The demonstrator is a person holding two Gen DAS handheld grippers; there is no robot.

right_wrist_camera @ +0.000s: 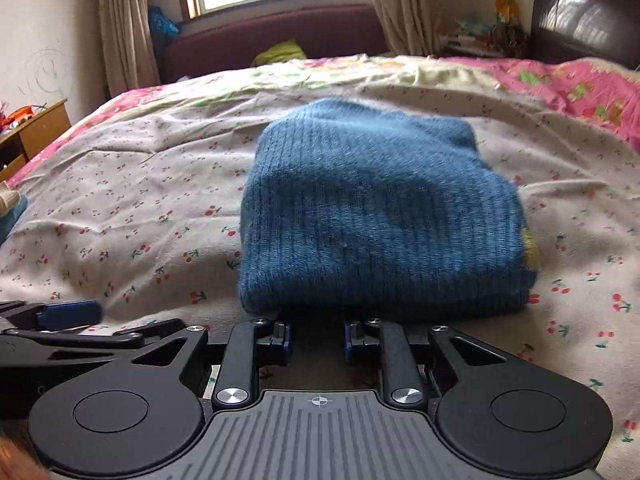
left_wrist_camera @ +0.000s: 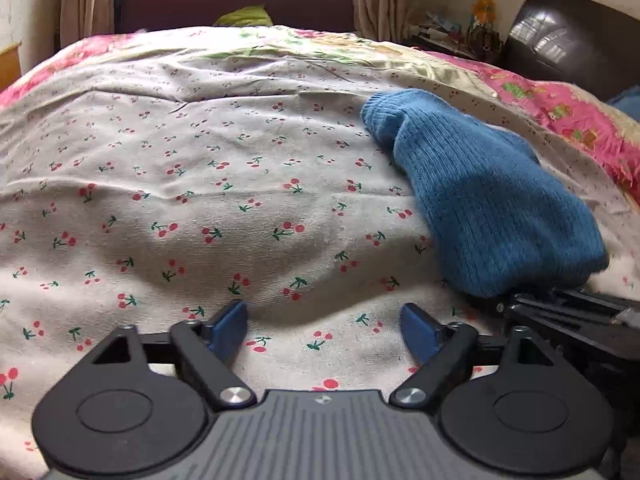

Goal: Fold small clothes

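Fold of the blue knit garment [right_wrist_camera: 376, 216] stood half made on the cherry-print bedsheet [left_wrist_camera: 200, 184].
Right gripper [right_wrist_camera: 318, 338] seemed clamped on its near edge, pads hidden beneath; left gripper [left_wrist_camera: 324, 330] gaped empty beside. Next: let go, press flat.
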